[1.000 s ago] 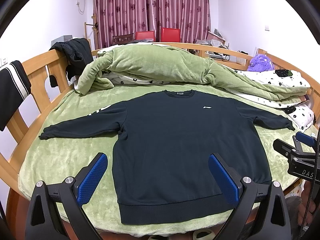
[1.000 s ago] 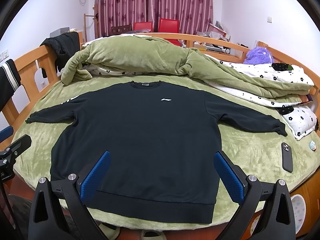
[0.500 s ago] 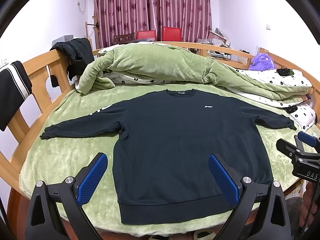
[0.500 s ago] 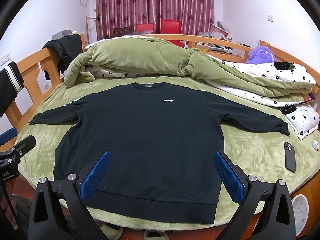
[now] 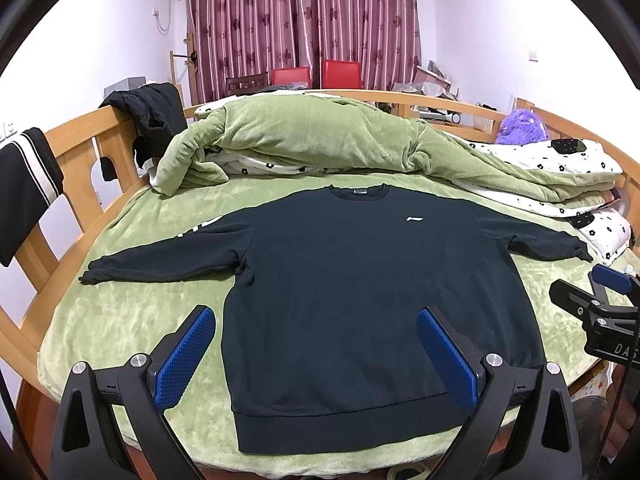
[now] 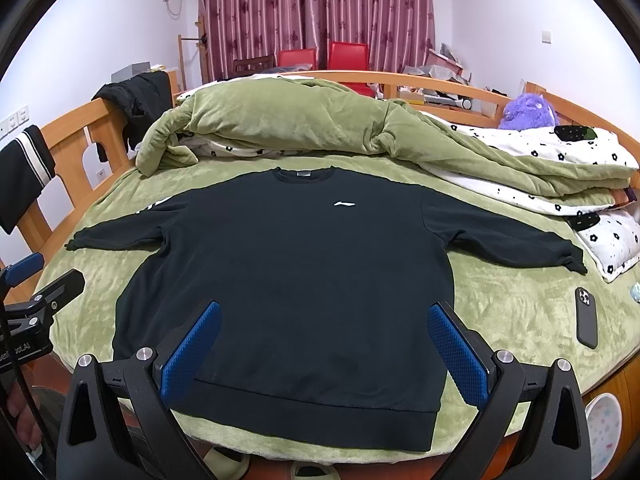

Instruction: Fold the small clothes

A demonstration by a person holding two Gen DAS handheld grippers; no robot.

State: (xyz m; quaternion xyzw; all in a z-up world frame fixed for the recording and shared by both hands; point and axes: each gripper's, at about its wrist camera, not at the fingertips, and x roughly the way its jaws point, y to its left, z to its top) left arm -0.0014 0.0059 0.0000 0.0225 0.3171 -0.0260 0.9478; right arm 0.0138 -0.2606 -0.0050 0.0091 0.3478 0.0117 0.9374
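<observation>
A: Where could a tool pass?
B: Over bare bed cover (image 6: 512,312) on either side of the sweatshirt (image 6: 296,264).
A: Obstacles?
B: A phone (image 6: 586,317) lies right; the heaped quilt (image 5: 320,136) blocks the far side, wooden rails (image 5: 72,168) the left.

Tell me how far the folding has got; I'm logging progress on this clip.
Done: the dark sweatshirt lies spread flat, front up, on the green bedspread, sleeves out to both sides. In hand: nothing; the left hand-held gripper and right hand-held gripper are both open near the hem, holding no cloth. Left: every fold, sleeves and body.
</observation>
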